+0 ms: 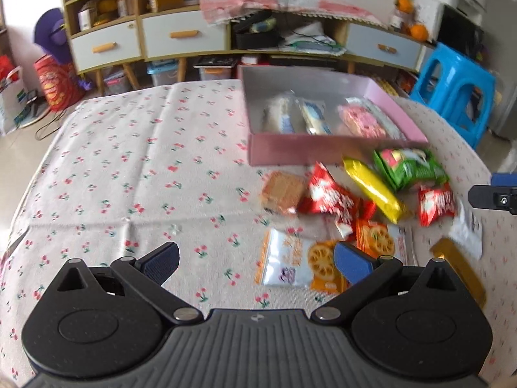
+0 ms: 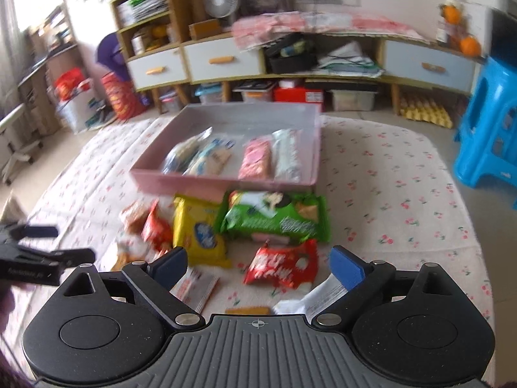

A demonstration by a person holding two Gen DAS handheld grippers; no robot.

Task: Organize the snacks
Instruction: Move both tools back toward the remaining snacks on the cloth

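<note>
A pink box [image 1: 290,153] [image 2: 200,179] on the cherry-print tablecloth holds several wrapped snacks. In front of it lie loose snacks: a green pack [image 1: 410,166] [image 2: 278,218], a yellow pack [image 1: 371,189] [image 2: 197,229], red packs [image 1: 329,194] [image 2: 284,266] and an orange-and-clear cracker pack [image 1: 300,263]. My left gripper [image 1: 255,262] is open and empty, low over the cloth beside the cracker pack. My right gripper [image 2: 258,265] is open and empty, just above the near red pack. Each gripper shows at the edge of the other's view.
A wooden cabinet with white drawers [image 1: 184,34] [image 2: 223,59] stands behind the table. A blue plastic stool [image 1: 452,90] [image 2: 488,135] stands at the right. White paper [image 2: 310,300] and a leaflet [image 2: 194,287] lie near the right gripper.
</note>
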